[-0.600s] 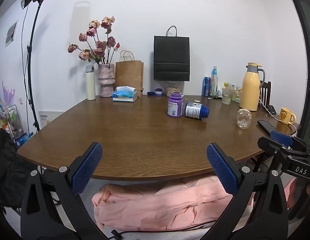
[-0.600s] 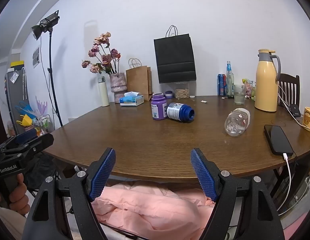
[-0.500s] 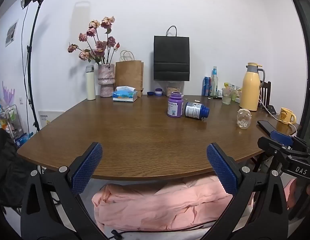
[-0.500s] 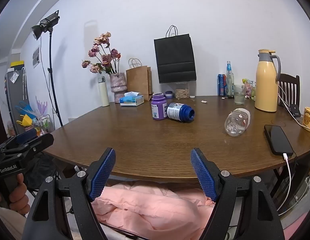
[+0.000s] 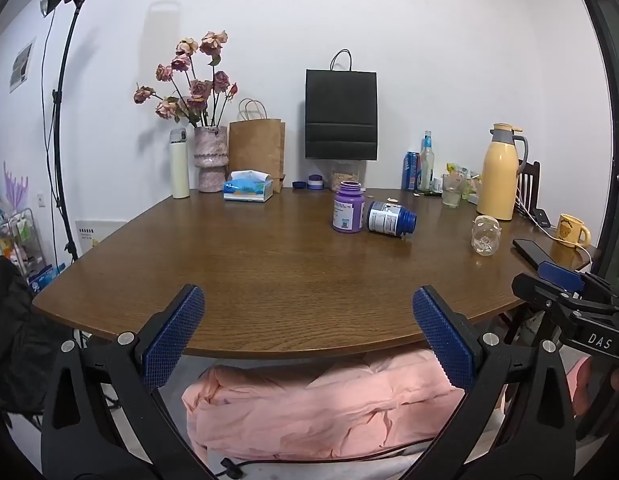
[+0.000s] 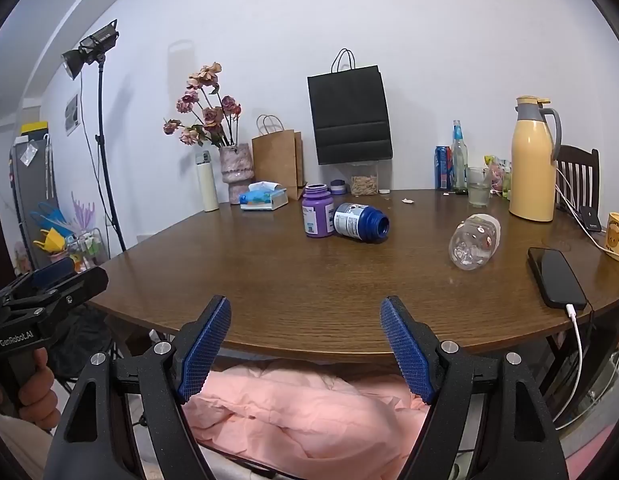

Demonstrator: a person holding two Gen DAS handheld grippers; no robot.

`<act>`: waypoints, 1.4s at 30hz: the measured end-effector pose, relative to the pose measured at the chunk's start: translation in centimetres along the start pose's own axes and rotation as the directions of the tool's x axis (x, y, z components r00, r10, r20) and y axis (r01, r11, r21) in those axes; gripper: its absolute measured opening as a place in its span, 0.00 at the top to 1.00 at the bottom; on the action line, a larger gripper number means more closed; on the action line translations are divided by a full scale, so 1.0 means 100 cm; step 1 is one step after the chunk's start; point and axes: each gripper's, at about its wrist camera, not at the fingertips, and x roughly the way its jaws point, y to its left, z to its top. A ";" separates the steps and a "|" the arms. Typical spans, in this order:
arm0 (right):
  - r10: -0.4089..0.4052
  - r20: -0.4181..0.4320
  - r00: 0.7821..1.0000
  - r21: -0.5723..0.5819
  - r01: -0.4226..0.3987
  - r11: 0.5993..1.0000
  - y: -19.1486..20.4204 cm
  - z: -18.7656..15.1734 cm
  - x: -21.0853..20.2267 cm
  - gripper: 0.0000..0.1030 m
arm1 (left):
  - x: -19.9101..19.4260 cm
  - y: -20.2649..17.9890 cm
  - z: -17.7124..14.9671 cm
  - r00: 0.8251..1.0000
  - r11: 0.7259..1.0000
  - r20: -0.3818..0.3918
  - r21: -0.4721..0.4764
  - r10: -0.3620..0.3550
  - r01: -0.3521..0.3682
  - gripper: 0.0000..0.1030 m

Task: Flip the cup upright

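Nothing of the flip is done yet, it seems. Both tongs, left tongs (image 5: 307, 332) and right tongs (image 6: 305, 346), gape wide and empty at the worktop's (image 6: 309, 280) near edge. Farther in, the clear glass cup (image 6: 474, 247) lies on its side, just left of the black phone (image 6: 555, 276).
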 end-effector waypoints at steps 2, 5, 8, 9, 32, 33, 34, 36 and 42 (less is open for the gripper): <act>0.000 0.000 1.000 0.000 0.000 1.000 0.000 0.001 0.000 0.20 | 0.000 -0.001 0.000 1.000 1.000 -0.001 -0.001 0.000 0.000 0.00; 0.001 -0.001 1.000 0.000 -0.001 1.000 0.000 -0.002 0.000 0.20 | 0.000 -0.001 -0.003 1.000 1.000 -0.003 -0.002 0.001 -0.001 0.00; 0.000 -0.001 1.000 0.000 0.000 1.000 0.000 -0.001 0.000 0.20 | 0.002 -0.003 -0.003 1.000 1.000 -0.004 -0.002 0.001 -0.001 0.00; 0.000 -0.002 1.000 0.000 0.000 1.000 0.000 -0.002 0.001 0.20 | 0.002 -0.003 -0.004 1.000 1.000 -0.005 -0.002 0.001 -0.001 0.00; 0.000 -0.005 1.000 0.002 0.000 1.000 0.000 -0.001 0.001 0.20 | 0.004 -0.004 -0.007 1.000 1.000 -0.014 -0.006 -0.001 0.001 0.00; 0.000 -0.005 1.000 0.002 0.000 1.000 0.000 -0.001 0.001 0.20 | 0.004 -0.004 -0.008 1.000 1.000 -0.015 -0.007 -0.001 0.001 0.00; 0.000 -0.005 1.000 0.002 0.000 1.000 0.000 0.000 0.001 0.20 | 0.006 -0.008 -0.012 1.000 1.000 -0.016 -0.006 -0.002 0.002 0.00; 0.000 -0.003 1.000 0.002 0.000 1.000 0.000 0.000 0.001 0.20 | 0.006 -0.009 -0.014 1.000 1.000 -0.016 -0.008 -0.002 0.002 0.00; 0.001 -0.005 1.000 0.002 -0.001 1.000 -0.002 -0.004 0.002 0.20 | 0.007 -0.010 -0.016 1.000 1.000 -0.017 -0.008 -0.002 0.002 0.00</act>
